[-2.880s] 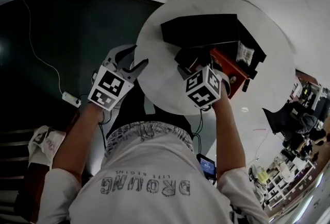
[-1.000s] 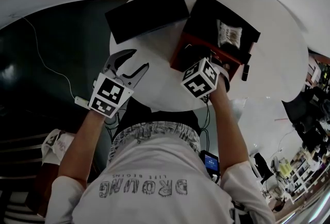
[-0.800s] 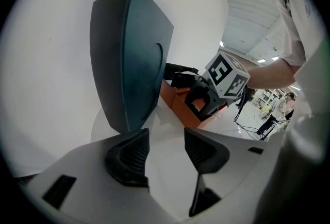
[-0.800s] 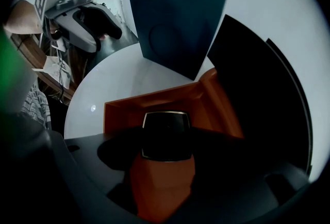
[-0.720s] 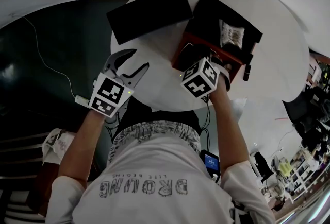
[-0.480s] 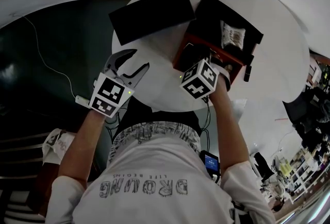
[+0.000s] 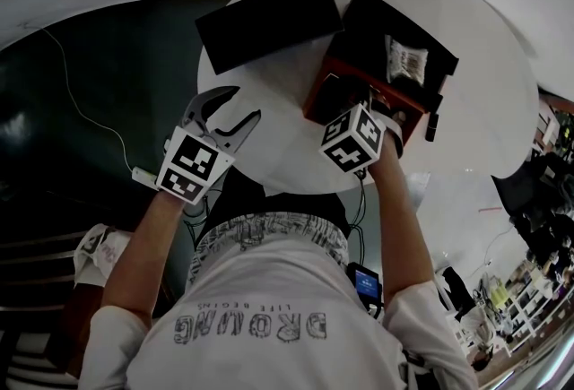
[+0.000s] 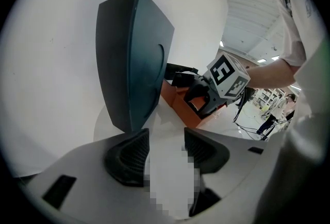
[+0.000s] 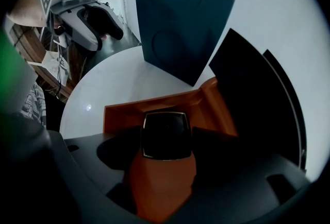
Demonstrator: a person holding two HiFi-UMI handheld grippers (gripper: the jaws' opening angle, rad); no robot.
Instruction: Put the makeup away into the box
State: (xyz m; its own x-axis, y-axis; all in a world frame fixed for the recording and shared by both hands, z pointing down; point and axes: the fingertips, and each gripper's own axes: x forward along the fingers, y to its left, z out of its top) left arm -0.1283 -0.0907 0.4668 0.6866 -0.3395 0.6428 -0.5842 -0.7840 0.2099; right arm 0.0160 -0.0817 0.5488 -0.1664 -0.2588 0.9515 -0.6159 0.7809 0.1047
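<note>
The right gripper is clenched on a black compact with a thin gold rim, its pads pressing on either side. It holds the compact just over the near end of the orange box, pointing steeply down into it. The box stands open on the round white desk, and a pale patterned packet lies in its dark far part. The box's dark lid lies flat on the desk just beside the box, on the left. The left gripper hovers at the desk's near left edge, well apart from the box, jaws spread with nothing between them
</note>
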